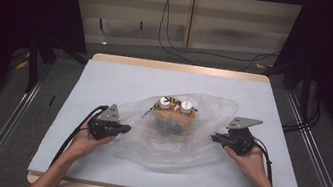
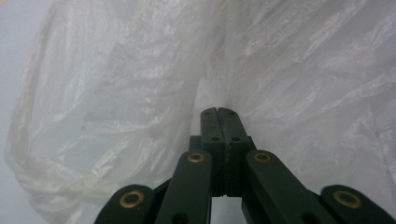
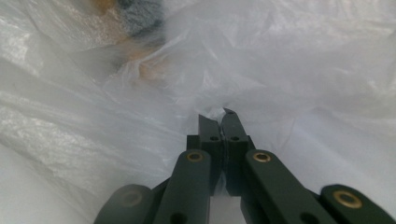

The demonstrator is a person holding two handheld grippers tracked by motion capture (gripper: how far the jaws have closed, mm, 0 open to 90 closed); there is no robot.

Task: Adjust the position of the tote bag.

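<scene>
The clear plastic bag [image 1: 176, 133] lies mid-worktop, long axis approx. 9-to-3 o'clock, w/ small containers [image 1: 175, 112] inside (two white caps, orange bodies) toward its 12 o'clock side. Left gripper [image 1: 124, 128] sits at the bag's 9 o'clock edge; in the left gripper view its jaws are pressed together, film bunched at the tips, so prob. pinching the bag [image 2: 140, 93]. Right gripper [image 1: 214, 137] is at the 3 o'clock edge, jaws closed on a tuft of film [image 3: 219, 112] in the right gripper view. Both sit about equally close, contents between them. Judgement: next move turns on pulling the edges apart along that axis. The grey worktop [image 1: 116, 75] is bare beyond the bag.
</scene>
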